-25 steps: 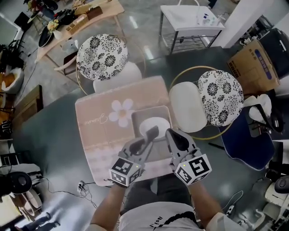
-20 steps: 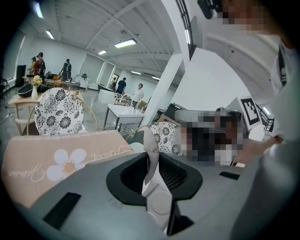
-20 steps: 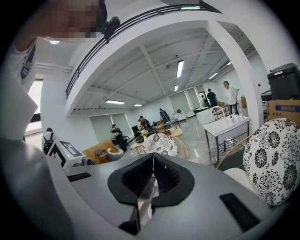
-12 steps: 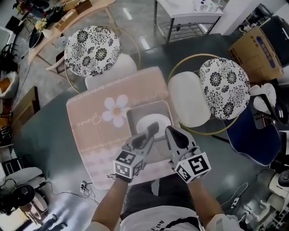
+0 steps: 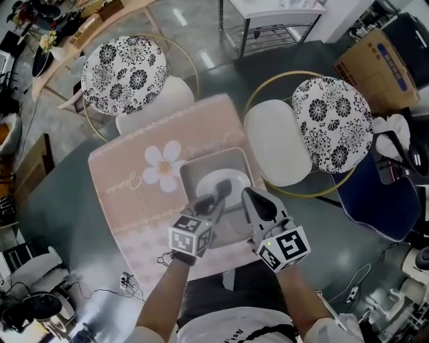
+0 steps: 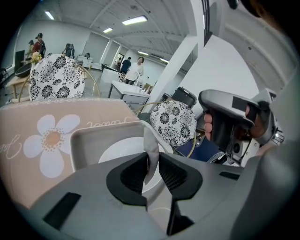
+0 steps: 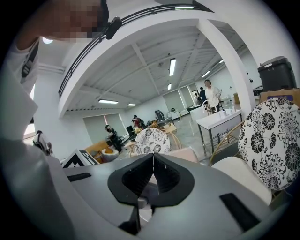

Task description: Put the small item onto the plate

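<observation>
A white round plate (image 5: 213,182) lies in a grey square tray (image 5: 194,167) on a pink flower mat (image 5: 134,194). My left gripper (image 5: 223,190) reaches over the plate's near side. In the left gripper view, my left gripper (image 6: 151,161) is shut on a small thin pale-grey piece (image 6: 150,143) that sticks up between the pads, above the plate (image 6: 119,152) and tray (image 6: 89,140). My right gripper (image 5: 247,195) hovers beside it at the tray's right edge. In its own view, my right gripper (image 7: 153,158) is shut with nothing held.
The mat lies on a dark round table (image 5: 74,208). Two chairs with floral backs stand behind it, one at the back left (image 5: 124,74) and one at the right (image 5: 332,124). A cardboard box (image 5: 375,63) and a white metal table (image 5: 268,13) stand farther back.
The left gripper has edged forward over the tray, still shut on the thin piece. The right gripper has stayed beside it. The head view has shifted a little.
</observation>
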The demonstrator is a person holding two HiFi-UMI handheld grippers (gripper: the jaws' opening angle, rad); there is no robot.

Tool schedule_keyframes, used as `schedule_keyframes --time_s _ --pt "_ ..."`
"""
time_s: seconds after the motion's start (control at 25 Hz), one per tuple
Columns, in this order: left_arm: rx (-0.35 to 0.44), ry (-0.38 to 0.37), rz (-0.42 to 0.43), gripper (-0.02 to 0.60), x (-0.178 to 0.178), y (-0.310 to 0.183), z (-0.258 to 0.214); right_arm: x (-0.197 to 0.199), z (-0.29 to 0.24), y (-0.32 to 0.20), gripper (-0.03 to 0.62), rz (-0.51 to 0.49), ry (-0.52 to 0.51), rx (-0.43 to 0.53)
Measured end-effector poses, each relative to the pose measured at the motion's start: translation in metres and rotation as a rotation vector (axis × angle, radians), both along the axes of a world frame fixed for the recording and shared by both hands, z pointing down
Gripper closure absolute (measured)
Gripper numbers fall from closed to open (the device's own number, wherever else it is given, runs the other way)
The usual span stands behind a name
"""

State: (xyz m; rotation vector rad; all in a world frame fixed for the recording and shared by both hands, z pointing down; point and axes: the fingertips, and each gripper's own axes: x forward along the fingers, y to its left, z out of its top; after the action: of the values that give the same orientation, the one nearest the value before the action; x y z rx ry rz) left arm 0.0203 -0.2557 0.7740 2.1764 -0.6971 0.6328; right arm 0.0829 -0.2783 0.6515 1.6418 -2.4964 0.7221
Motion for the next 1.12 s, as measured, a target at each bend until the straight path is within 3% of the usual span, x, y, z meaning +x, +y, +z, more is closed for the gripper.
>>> schedule_keyframes --time_s 0.32,0.64,0.84,1.12 --pt "-0.055 0.007 0.012 0.505 0.01 0.001 0.016 0.007 0.004 0.001 0.579 0.015 -0.007 -0.002" --pt "-0.089 -0.058 0.015 0.499 0.005 0.005 0.034 0.01 0.007 0.007 0.579 0.015 -0.014 -0.015" --pt "-0.091 -0.078 0.009 0.415 0.004 0.004 0.036 0.009 0.005 0.007 0.579 0.004 -0.017 -0.013" --pt "-0.052 -0.1 -0.061 0.383 -0.01 -0.007 0.02 0.002 0.001 0.009 0.579 -0.023 -0.02 -0.022"
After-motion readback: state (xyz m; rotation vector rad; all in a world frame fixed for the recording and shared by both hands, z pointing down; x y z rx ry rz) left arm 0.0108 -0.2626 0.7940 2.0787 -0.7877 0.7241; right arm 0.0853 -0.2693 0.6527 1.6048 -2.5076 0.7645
